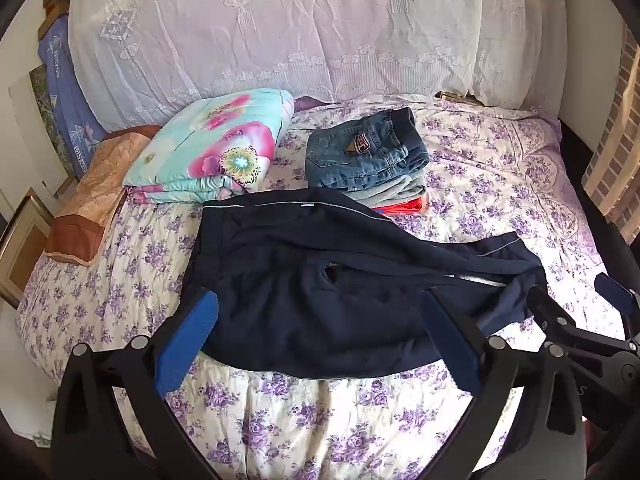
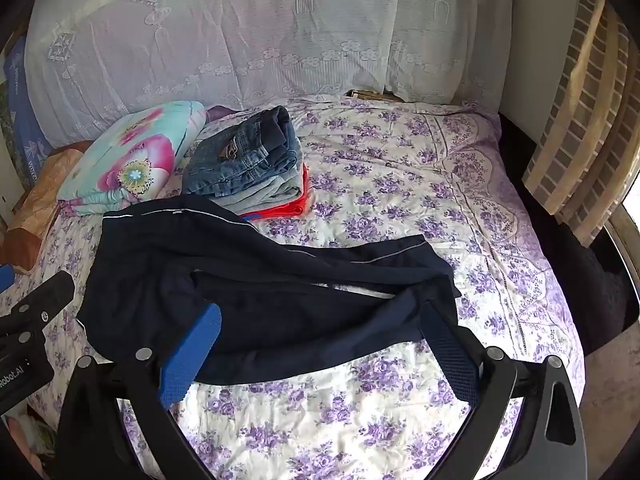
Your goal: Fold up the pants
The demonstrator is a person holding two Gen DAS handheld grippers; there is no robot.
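Dark navy pants (image 1: 320, 280) with thin white piping lie crumpled on the floral bedspread (image 1: 320, 420), waist at the left, legs trailing right. They also show in the right wrist view (image 2: 260, 280). My left gripper (image 1: 320, 312) is open, its blue fingers (image 1: 192, 340) spread over the near edge of the pants, holding nothing. My right gripper (image 2: 320, 320) is open, its fingers (image 2: 196, 348) spread over the leg end, holding nothing. The right gripper also shows at the right edge of the left wrist view (image 1: 576, 292).
A stack of folded clothes with jeans (image 1: 364, 152) on top sits behind the pants. A folded floral quilt (image 1: 212, 144) and an orange pillow (image 1: 96, 196) lie at the back left. A lace-covered headboard (image 1: 312, 24) stands behind. A slatted frame (image 2: 580, 120) leans at the right.
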